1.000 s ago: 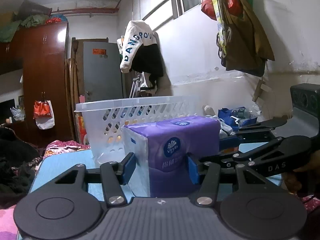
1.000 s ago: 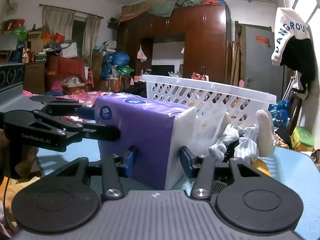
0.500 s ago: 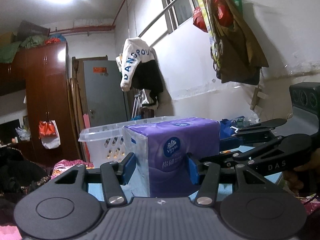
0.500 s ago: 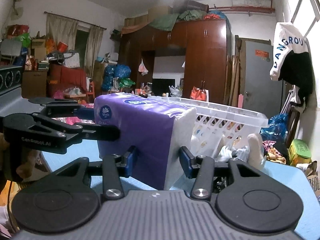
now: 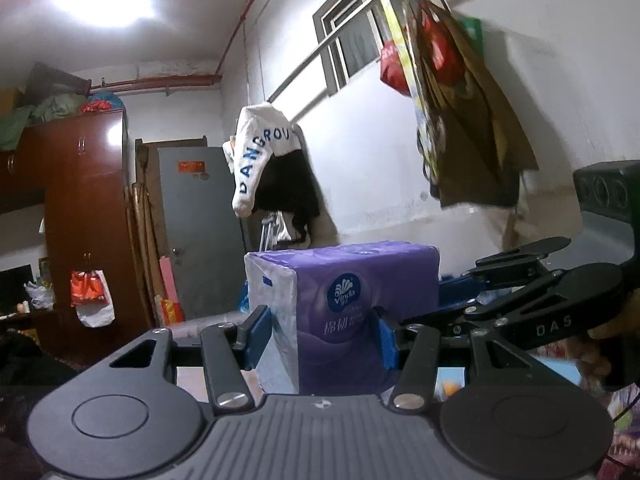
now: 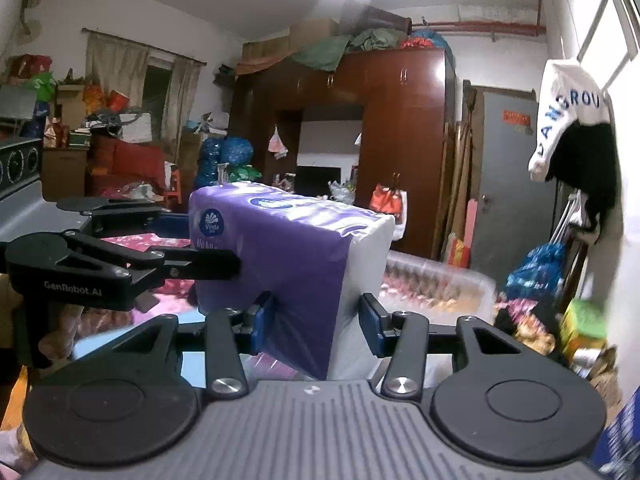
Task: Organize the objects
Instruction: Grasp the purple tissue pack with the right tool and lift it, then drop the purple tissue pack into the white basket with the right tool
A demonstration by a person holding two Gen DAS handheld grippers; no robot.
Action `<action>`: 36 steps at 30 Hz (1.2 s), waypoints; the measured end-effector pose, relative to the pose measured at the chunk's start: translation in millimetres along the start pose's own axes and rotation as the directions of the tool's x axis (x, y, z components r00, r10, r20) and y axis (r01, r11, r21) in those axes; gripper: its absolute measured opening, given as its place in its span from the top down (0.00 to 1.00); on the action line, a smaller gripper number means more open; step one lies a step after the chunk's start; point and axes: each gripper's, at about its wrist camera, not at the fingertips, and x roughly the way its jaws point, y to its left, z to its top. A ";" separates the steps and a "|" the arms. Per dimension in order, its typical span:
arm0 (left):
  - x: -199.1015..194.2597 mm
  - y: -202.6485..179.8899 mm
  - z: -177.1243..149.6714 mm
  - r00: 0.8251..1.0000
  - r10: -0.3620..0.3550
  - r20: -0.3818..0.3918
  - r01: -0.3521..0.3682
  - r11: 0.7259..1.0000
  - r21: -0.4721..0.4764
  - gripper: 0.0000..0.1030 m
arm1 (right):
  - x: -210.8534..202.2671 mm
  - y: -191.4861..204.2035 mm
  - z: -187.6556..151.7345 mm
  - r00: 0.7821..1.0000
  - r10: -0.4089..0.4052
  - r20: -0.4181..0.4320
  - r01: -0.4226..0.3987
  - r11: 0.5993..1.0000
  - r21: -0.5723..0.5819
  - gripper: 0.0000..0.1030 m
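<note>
Tissue pack (image 5: 352, 316), a soft block wrapped in purple plastic with white end panels and a round blue Vinda logo on its side, is held up in the air between both tools. The left tool (image 5: 324, 336) is clamped on it, its blue pads (image 5: 256, 334) pressing the white end on one side and the purple face on the other. The right tool (image 6: 314, 320) is clamped on it too, gripping across the corner where purple meets white. In the left wrist view the right tool reaches in from the right side and meets the far end of the pack; in the right wrist view the left tool (image 6: 224, 264) comes in from the left and touches the purple face just under the logo. A white plastic basket (image 6: 436, 284) sits lower and behind the pack in the right wrist view; it is blurred, and what it holds cannot be made out. Beside it, toward the wall, lies a heap of bags and clothes with a green box (image 6: 584, 324). Further back stand a dark red wardrobe (image 6: 404, 136) with bundles piled on top and a grey door (image 5: 196, 232), with a white garment lettered in blue (image 5: 264, 152) hanging from a rail near it. Brown and red bags (image 5: 460, 120) hang on the wall near the window.
</note>
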 end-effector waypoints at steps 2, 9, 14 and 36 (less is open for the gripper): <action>15.8 8.8 19.2 1.000 0.002 0.000 -0.002 1.000 -0.011 0.44 | 9.3 -7.1 20.5 1.000 -0.022 -0.008 0.022 0.999 -0.026 0.51; 78.8 38.0 43.1 0.997 0.056 -0.059 -0.059 0.997 -0.046 0.44 | 70.6 -40.6 47.0 0.997 -0.042 -0.071 0.043 0.999 0.011 0.51; 123.7 52.4 30.9 0.988 0.067 -0.143 -0.077 0.995 -0.067 0.44 | 101.7 -59.2 30.7 0.989 -0.053 -0.138 0.061 0.996 0.059 0.51; 24.3 49.3 -22.6 0.988 0.149 -0.034 -0.153 0.973 -0.175 0.07 | -1.1 -70.7 -50.9 0.989 -0.143 -0.029 0.146 0.960 0.240 0.00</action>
